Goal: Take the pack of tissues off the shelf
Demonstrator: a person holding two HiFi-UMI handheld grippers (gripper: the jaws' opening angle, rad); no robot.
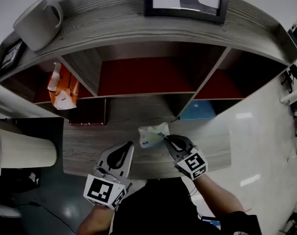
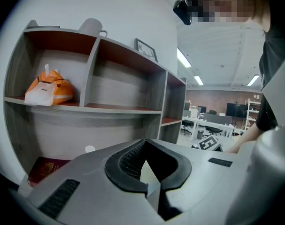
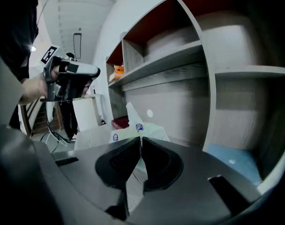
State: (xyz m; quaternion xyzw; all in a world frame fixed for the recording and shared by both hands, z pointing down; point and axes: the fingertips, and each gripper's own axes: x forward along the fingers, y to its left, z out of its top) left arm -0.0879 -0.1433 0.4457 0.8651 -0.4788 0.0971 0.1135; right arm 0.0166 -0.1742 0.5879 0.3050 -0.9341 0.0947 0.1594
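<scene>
Pack's feel: the pack of tissues (image 1: 152,135) is looking light and soft, a thin film wrapper over loose paper, so it is likely sagging and swinging from wherever it is pinched. It is probably slippery on the film, and not fragile.

Where to hold: the wrapper's gathered end or a corner seam is giving the surest pinch. A squeeze across the soft middle is likely crushing the tissues instead.

Right claw: the right claw (image 1: 166,138) is clenching on the pack's near edge, and in the right gripper view its pads are meeting on the film.

Pack relative to claw: the pack (image 3: 133,131) is sticking out just past the tips of the right claw (image 3: 141,138), spreading to the left of them.

Pack's place: it is sitting out in front of the shelf (image 1: 138,94), clear of every compartment and over the desk (image 1: 89,146). Whether it is touching the desk is not showing.

Left claw: the left claw (image 1: 128,146) is hanging clenched and empty beside it, gripping nothing, as the left gripper view of its tips (image 2: 145,142) is showing.
</scene>
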